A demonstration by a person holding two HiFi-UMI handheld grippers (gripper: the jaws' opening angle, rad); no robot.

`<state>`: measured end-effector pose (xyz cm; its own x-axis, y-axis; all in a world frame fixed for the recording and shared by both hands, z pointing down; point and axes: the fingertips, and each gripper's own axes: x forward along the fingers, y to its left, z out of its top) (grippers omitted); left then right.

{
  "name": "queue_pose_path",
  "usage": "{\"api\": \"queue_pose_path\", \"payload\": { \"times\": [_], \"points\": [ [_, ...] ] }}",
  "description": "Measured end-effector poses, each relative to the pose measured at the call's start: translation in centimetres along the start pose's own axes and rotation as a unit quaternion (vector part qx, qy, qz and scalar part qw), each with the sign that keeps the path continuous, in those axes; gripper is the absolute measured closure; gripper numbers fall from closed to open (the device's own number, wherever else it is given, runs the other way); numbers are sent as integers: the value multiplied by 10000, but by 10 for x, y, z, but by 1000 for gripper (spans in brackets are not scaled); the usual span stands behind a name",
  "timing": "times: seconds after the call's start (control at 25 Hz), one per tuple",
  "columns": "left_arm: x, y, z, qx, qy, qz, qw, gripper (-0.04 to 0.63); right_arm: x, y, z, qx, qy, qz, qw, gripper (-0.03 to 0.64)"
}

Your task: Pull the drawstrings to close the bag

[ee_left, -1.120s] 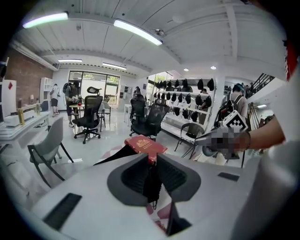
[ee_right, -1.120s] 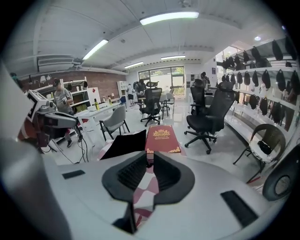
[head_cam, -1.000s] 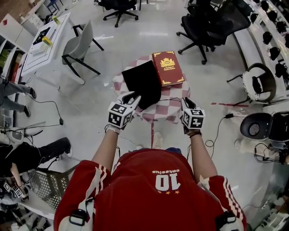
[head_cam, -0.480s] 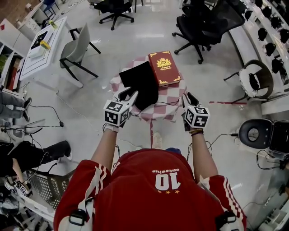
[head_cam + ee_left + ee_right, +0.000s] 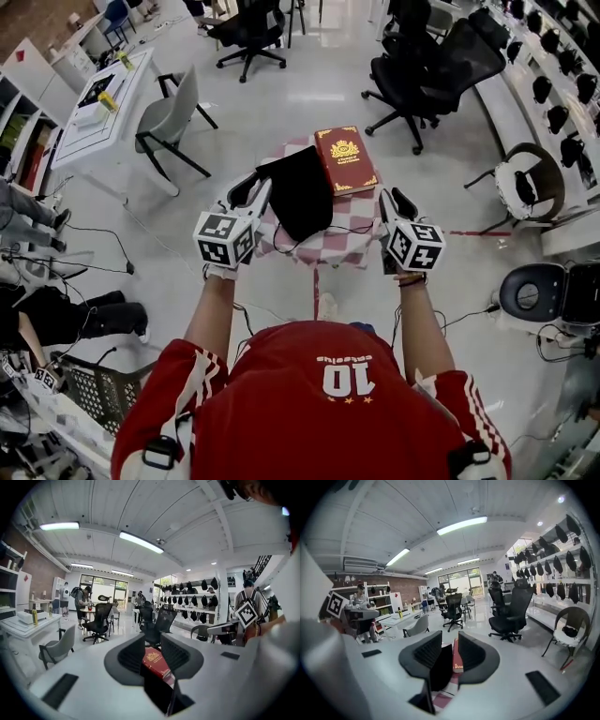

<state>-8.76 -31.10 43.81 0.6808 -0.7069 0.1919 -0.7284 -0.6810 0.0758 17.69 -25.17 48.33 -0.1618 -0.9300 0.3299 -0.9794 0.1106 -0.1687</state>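
Wearer: a person in a red jersey with white trim (image 5: pixel 319 403) fills the near edge, with both forearms stretched toward the far side.
Left gripper: the left gripper (image 5: pixel 251 190) (image 5: pixel 151 641), black jaws ahead of a black-and-white marker cube, sits at the near left rim of the table. Its jaws have just been opening and stand spread, pinching nothing. Only the bag and book farther off show through the gap.
Right gripper: the right gripper (image 5: pixel 395 201) (image 5: pixel 450 641), built the same way, sits at the near right rim. Its jaws are also spread, with nothing caught between the pads.
Table: a small round table under a red-and-white checked cloth (image 5: pixel 349 246) stands between the two grippers and just beyond them.
Drawstrings: thin black cords (image 5: pixel 349 229) trail from the bag's near end over the cloth to both sides. Whether either one reaches a gripper cannot be told.
Bag: the flat black fabric drawstring bag (image 5: pixel 302 187) (image 5: pixel 157 686) (image 5: pixel 440 667) lies on the left half of the table, its right edge against the book.
Book: a dark red hardback book with gold ornament (image 5: pixel 345 159) (image 5: pixel 156 663) (image 5: pixel 456 660) lies on the far right of the table.
Far left: a grey plastic chair (image 5: pixel 169 112) stands beside a long white desk (image 5: pixel 94 103).
Far right: black mesh office chairs (image 5: pixel 417 66) stand on the pale floor.
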Motion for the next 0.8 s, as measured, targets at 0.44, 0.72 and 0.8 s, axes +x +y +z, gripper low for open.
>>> {"api": "queue_pose_path", "payload": {
  "times": [0.44,0.72,0.8],
  "points": [
    [-32,-5,46,247,-391,330,9984,488,-33,52,70,-549,-731,298,9954,518],
    [-50,-13,75,331,-796,213,9960,524,-44,73,83,-727,-946,359,9922,525],
    [-53,-14,80,380,-843,229,9955,528,-50,74,87,-674,-1055,327,9916,531]
  ]
}}
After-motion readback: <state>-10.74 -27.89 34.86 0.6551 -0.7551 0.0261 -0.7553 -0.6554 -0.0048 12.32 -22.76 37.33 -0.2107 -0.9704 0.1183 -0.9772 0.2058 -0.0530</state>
